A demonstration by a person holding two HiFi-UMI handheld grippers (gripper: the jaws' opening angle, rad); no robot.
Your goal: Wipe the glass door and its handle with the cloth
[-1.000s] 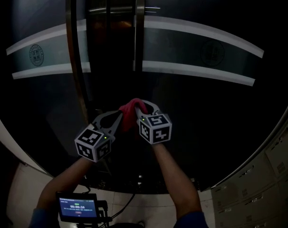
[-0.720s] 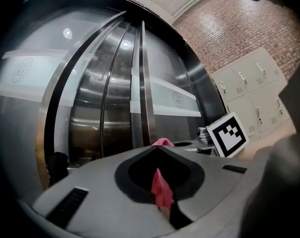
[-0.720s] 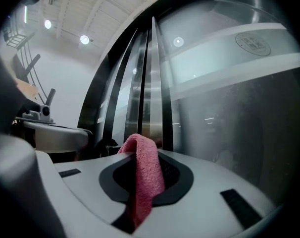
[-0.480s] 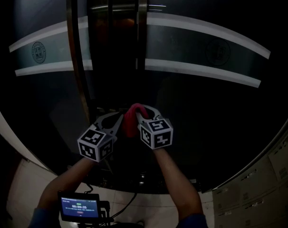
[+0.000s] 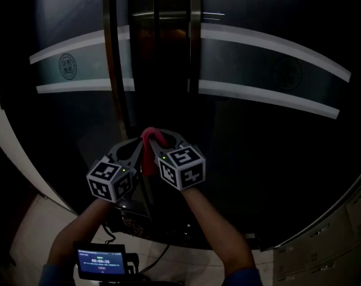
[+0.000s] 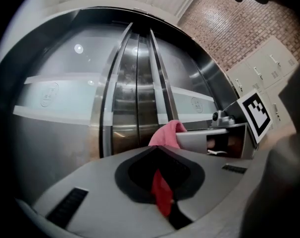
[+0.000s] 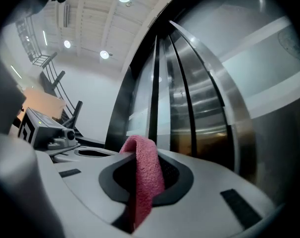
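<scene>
A red cloth (image 5: 149,143) is stretched between my two grippers in front of the dark glass door (image 5: 270,136). My left gripper (image 5: 140,148) is shut on one end of it, and a red strip (image 6: 161,195) is pinched between its jaws. My right gripper (image 5: 161,139) is shut on the other end, where the cloth (image 7: 142,175) drapes over its closed jaws. Both sit low, between the two vertical metal handles (image 5: 113,70) (image 5: 195,40), closer to the left one. Whether the cloth touches the glass cannot be told.
Frosted white stripes (image 5: 270,97) cross the door. A small monitor (image 5: 100,261) hangs near my body at the bottom. Lockers (image 5: 353,219) stand at the lower right, and a brick wall (image 6: 239,19) rises above them.
Both grippers, still holding the cloth, have shifted left along the door toward the left handle. The head view has also swung a little.
</scene>
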